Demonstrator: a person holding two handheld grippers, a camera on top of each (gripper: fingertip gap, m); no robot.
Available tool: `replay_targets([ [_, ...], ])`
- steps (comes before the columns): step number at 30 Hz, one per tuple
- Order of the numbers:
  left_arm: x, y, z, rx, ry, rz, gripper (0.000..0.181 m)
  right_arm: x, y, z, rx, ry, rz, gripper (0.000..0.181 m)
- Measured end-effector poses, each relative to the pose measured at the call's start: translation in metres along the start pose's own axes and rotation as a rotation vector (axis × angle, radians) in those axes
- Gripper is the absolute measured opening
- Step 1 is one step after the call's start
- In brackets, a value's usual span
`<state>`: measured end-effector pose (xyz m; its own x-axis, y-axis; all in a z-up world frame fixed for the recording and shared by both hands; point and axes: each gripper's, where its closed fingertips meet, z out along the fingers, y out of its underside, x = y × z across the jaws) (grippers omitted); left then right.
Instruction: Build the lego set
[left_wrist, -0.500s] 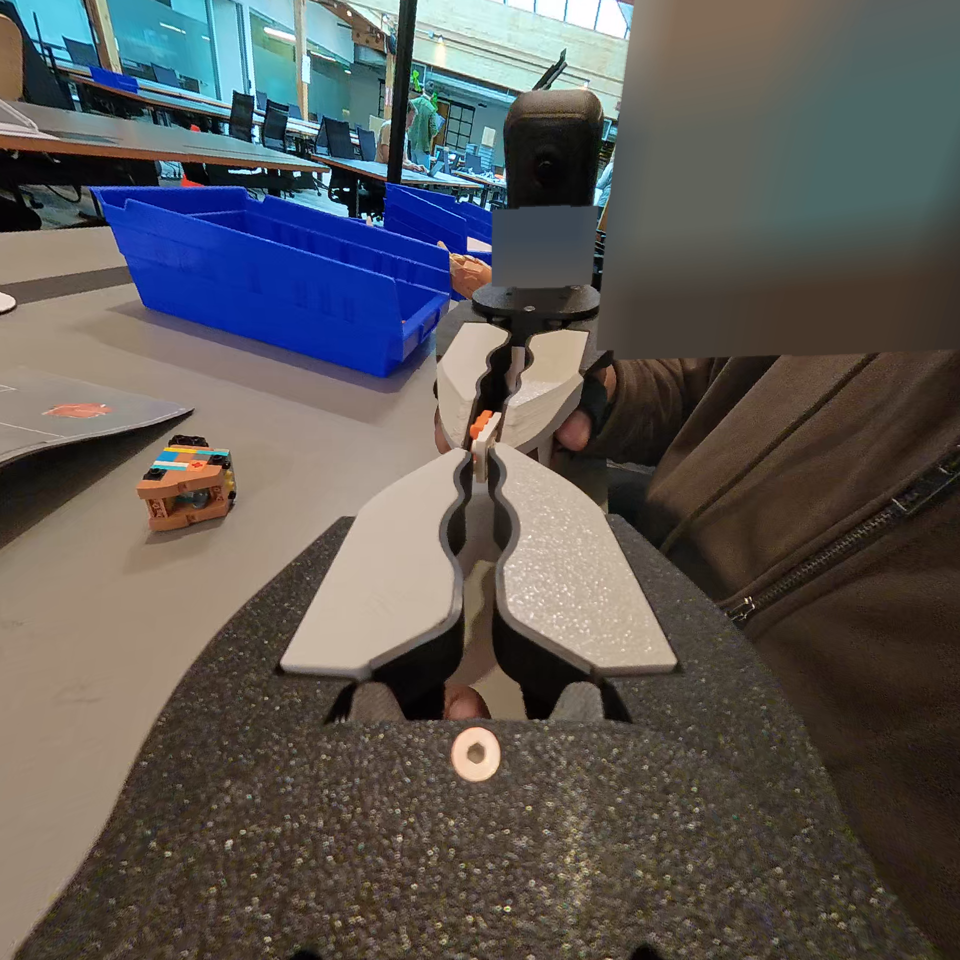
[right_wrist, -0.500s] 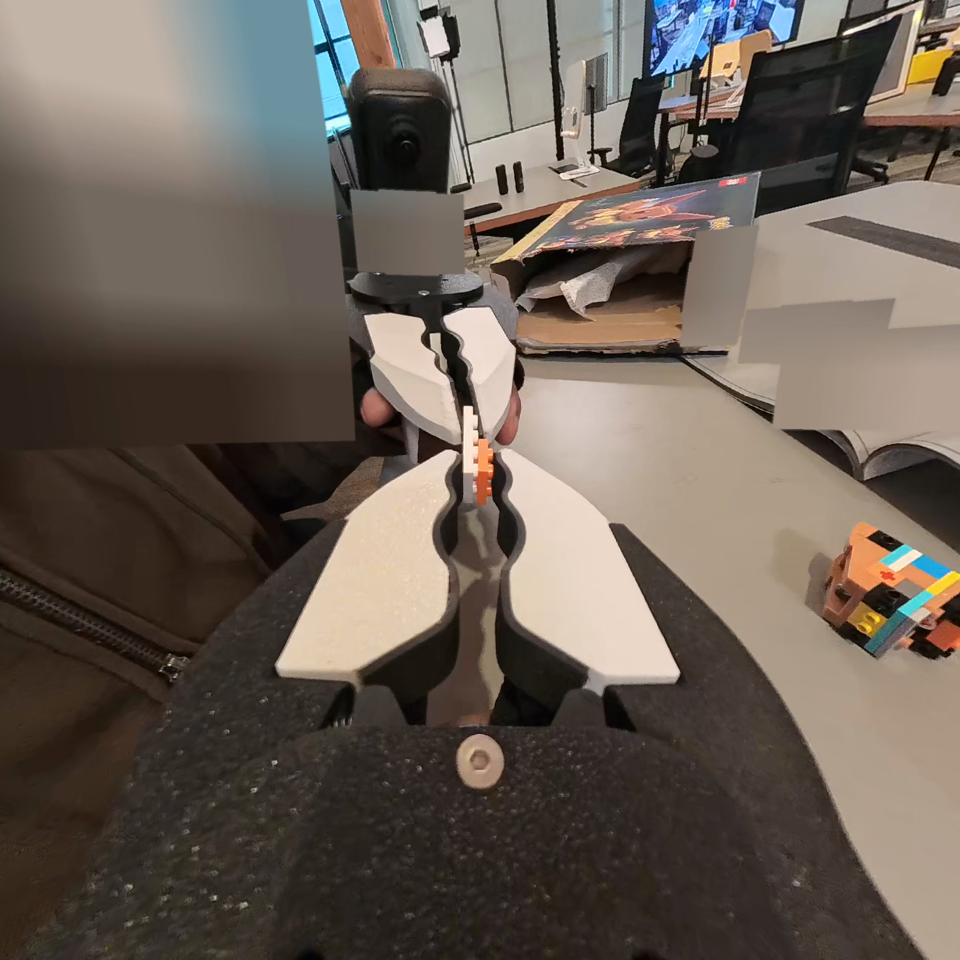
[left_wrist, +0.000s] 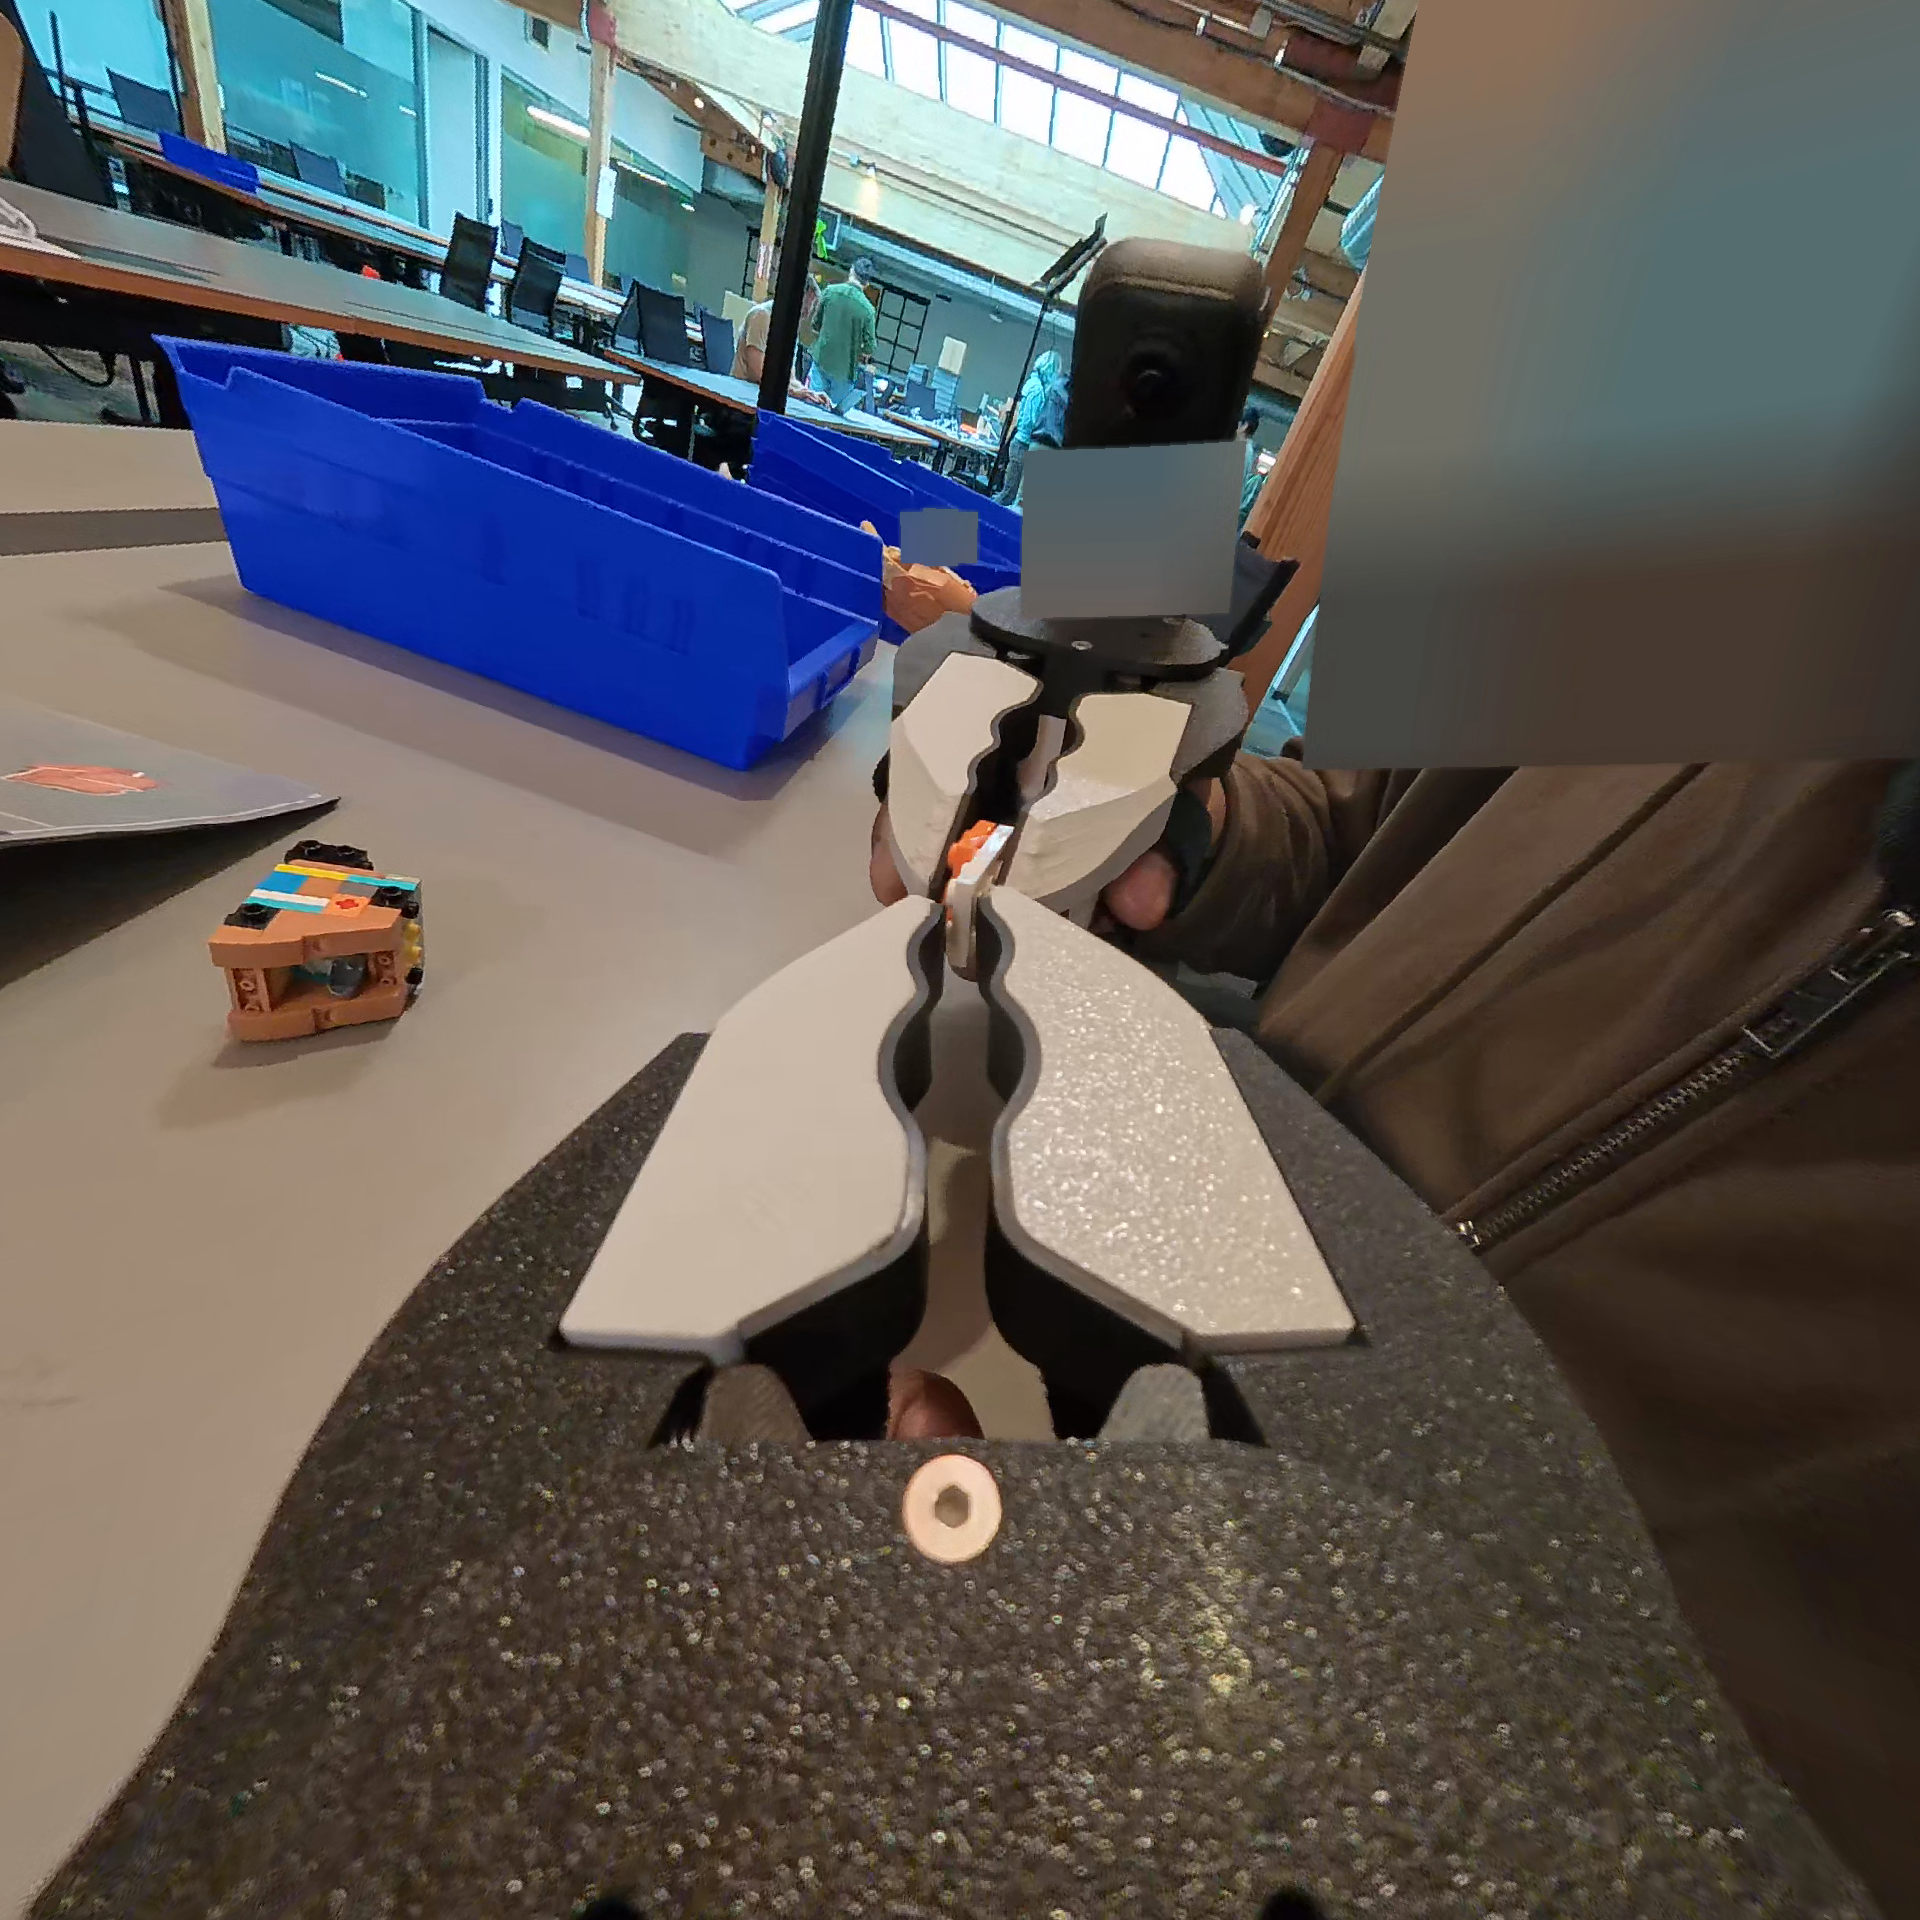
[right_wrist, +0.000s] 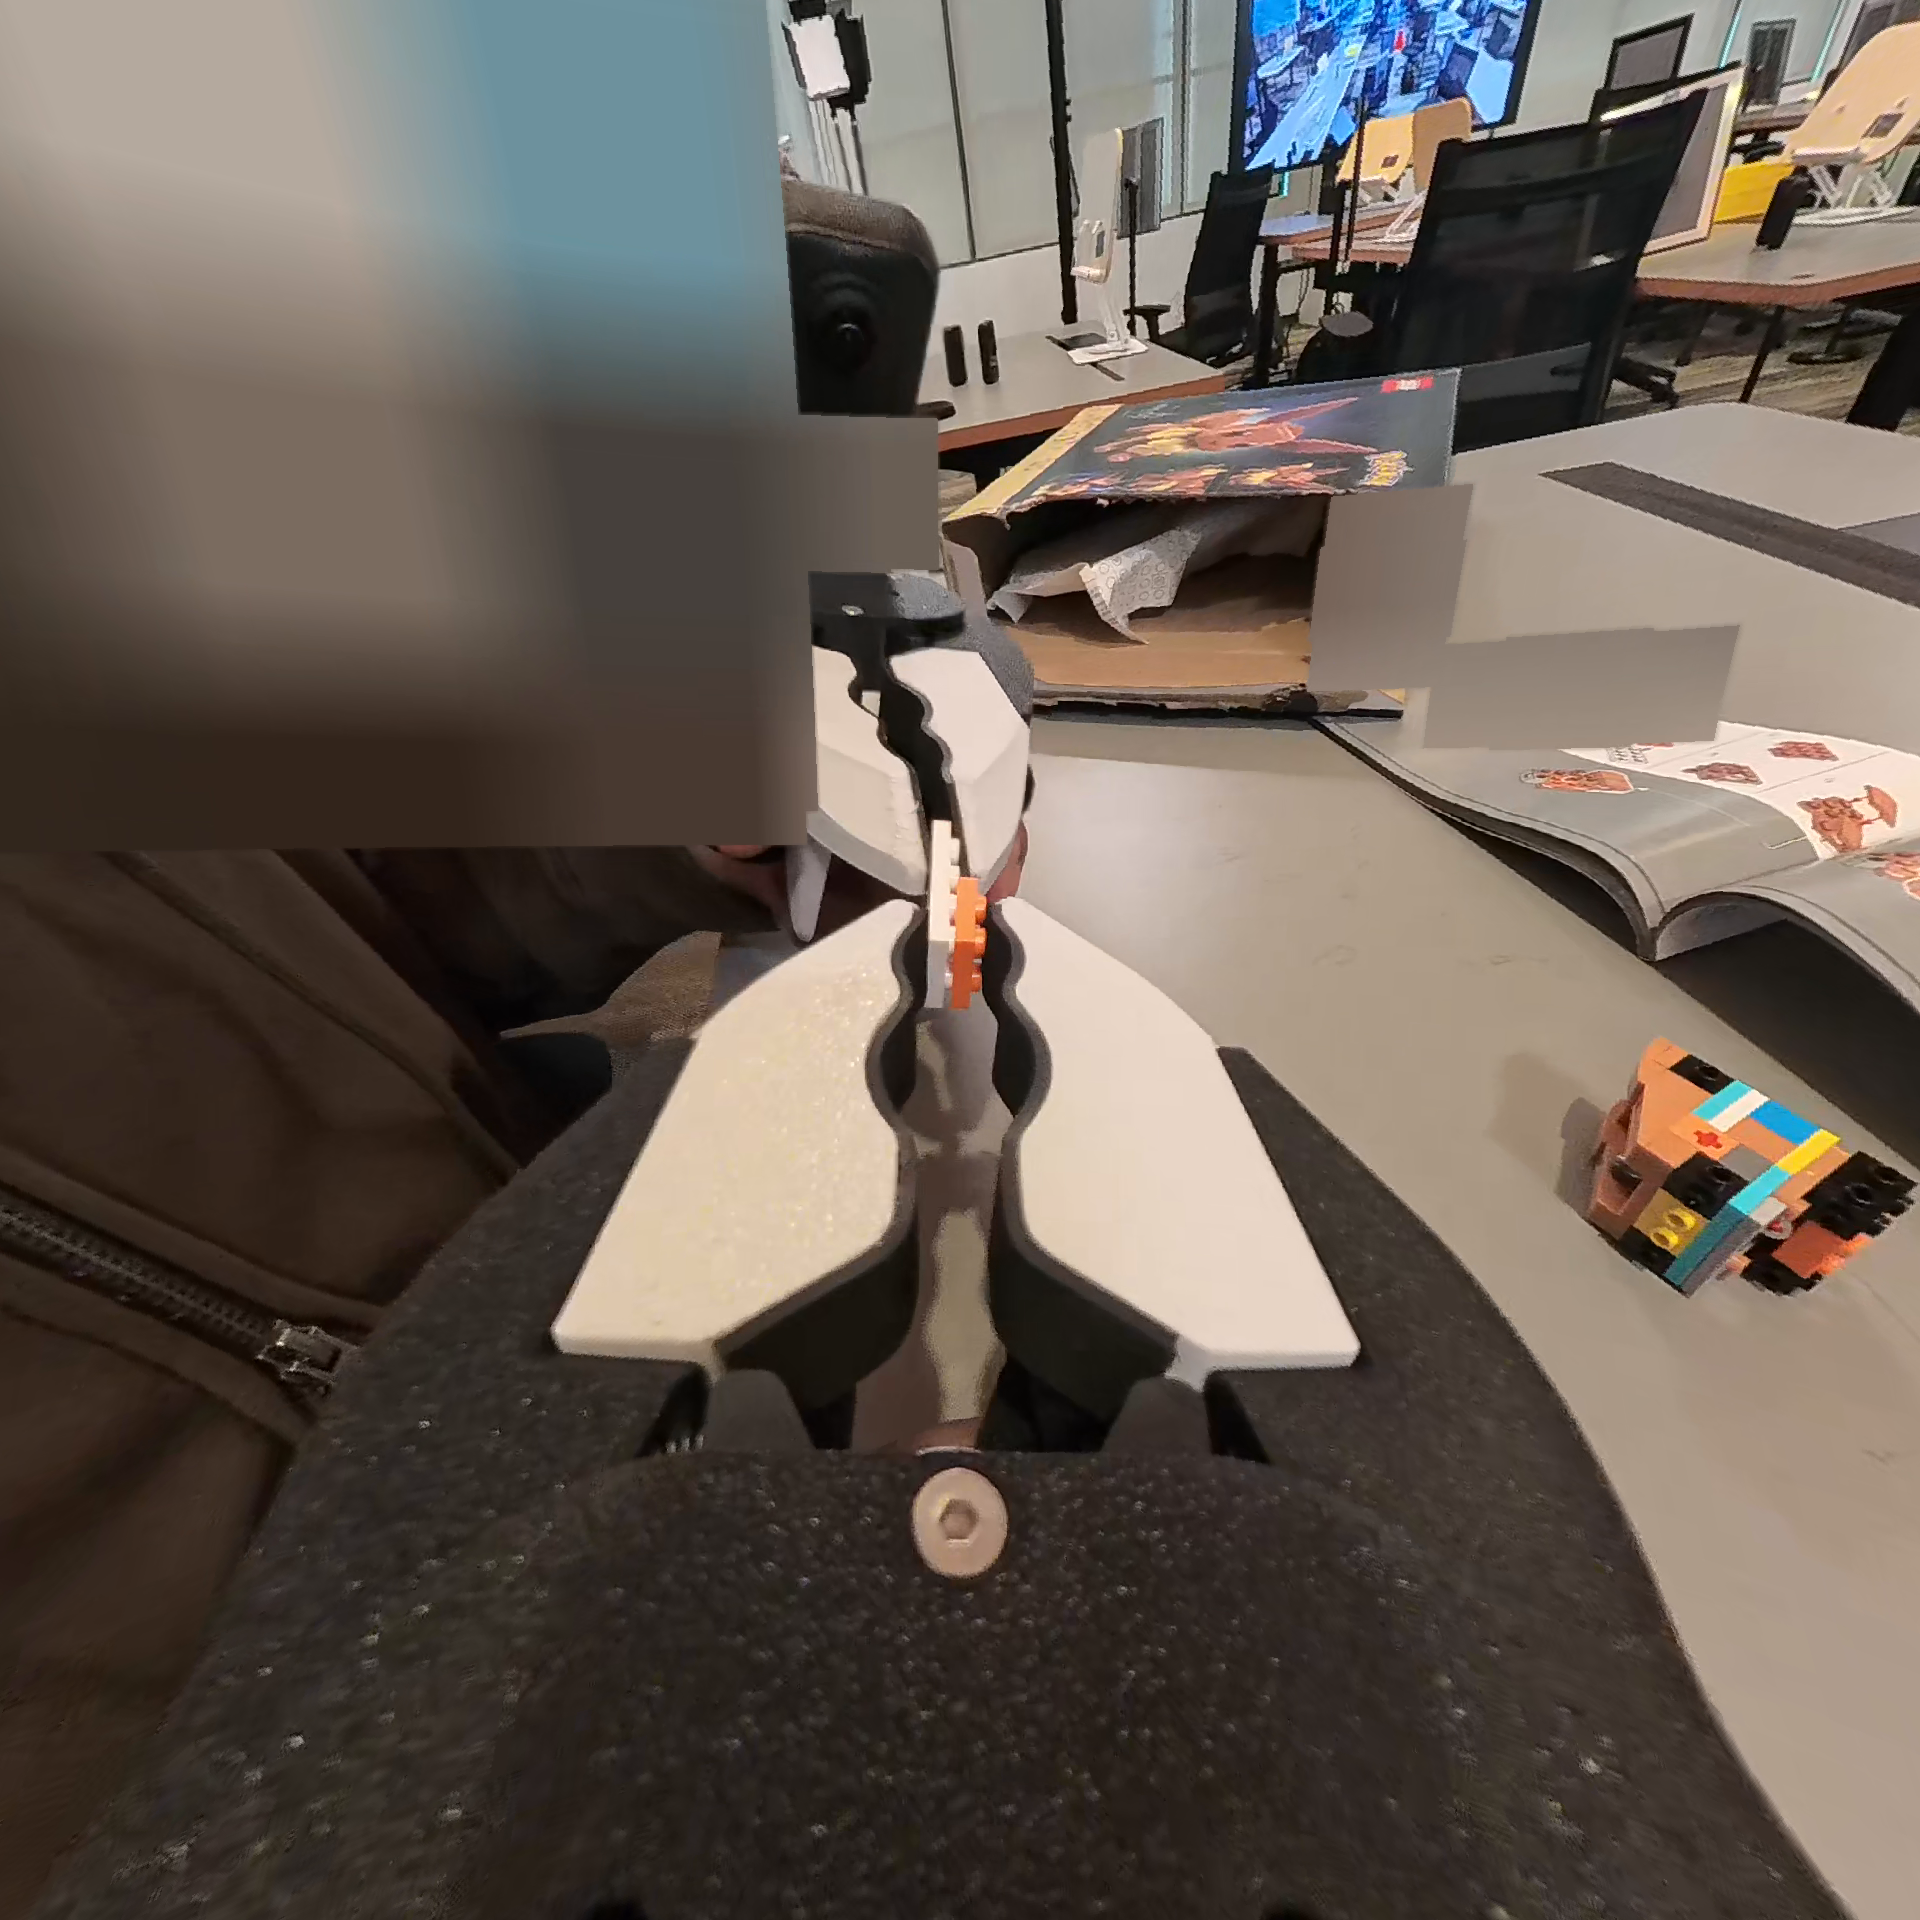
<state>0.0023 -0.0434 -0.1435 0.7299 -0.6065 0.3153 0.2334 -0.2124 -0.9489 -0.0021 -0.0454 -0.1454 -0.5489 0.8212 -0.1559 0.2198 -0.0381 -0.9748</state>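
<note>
Left wrist view: left gripper (left_wrist: 961, 920) and right gripper (right_wrist: 954, 961) meet tip-to-tip, fingers clenched on white-and-orange plates (right_wrist: 958, 940).

Booklet (right_wrist: 1704, 831) cut off, perhaps open, at right edge.

An open-plan office or lab workspace: long desks (left_wrist: 312, 301) with black office chairs (right_wrist: 1507, 249) fill a tall hall with timber beams (left_wrist: 935, 135) and skylights (left_wrist: 1091, 114). A wall screen (right_wrist: 1382, 73) glows behind, and blue storage bins (left_wrist: 520, 551) sit on the grey counter (left_wrist: 208, 1247).
</note>
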Motion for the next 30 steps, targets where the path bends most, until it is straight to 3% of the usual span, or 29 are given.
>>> replay_targets([
  [9,0.003,0.003,0.001,-0.029,-0.029,0.120,0.007,-0.001,0.002,-0.001,-0.054,0.083,-0.192,0.008],
  [16,0.011,0.012,0.000,-0.095,-0.031,0.363,0.007,-0.010,0.009,0.000,-0.091,0.023,-0.292,0.008],
  [24,0.007,0.011,0.001,-0.062,-0.047,0.456,0.005,-0.007,0.010,0.001,-0.044,0.034,-0.319,0.008],
  [30,0.007,0.009,0.000,-0.044,-0.057,0.506,0.005,0.001,0.012,0.000,-0.061,0.130,-0.429,0.024],
])
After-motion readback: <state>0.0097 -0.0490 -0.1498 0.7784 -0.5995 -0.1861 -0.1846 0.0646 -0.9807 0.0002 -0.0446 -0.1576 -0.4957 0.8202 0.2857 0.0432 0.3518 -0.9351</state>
